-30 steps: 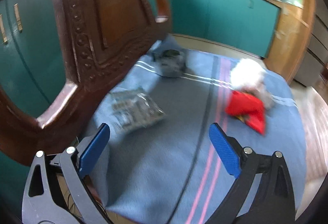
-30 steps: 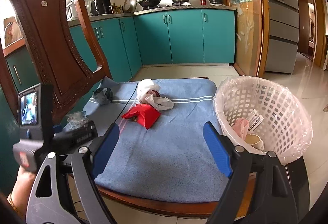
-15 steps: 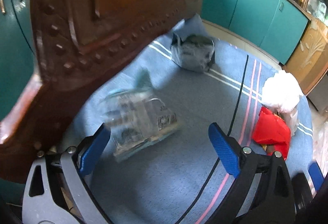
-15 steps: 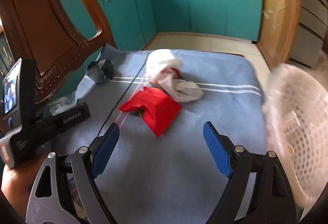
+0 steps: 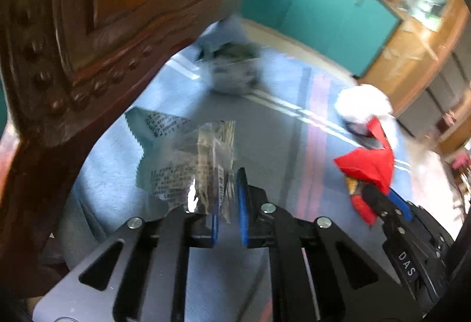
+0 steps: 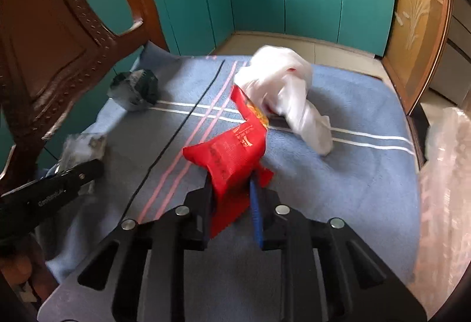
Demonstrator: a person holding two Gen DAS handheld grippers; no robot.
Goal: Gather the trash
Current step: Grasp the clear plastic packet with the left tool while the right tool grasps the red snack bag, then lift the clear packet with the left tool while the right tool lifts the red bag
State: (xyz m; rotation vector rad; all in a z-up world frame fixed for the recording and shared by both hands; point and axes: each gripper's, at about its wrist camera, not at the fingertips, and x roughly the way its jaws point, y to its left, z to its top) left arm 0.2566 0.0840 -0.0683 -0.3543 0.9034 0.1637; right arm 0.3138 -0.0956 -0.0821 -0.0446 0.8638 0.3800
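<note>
Right wrist view: both grippers, open a second ago, are closing on trash, right gripper (image 6: 232, 204) on the red packet (image 6: 232, 151), left gripper (image 5: 228, 204) at nine o'clock on the clear wrapper (image 5: 188, 163); binning comes next.

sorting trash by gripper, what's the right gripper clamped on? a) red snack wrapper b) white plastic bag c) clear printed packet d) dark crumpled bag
a: the right gripper is closing its jaws on the red snack wrapper, whose lower edge sits pinched between its blue pads.
</note>
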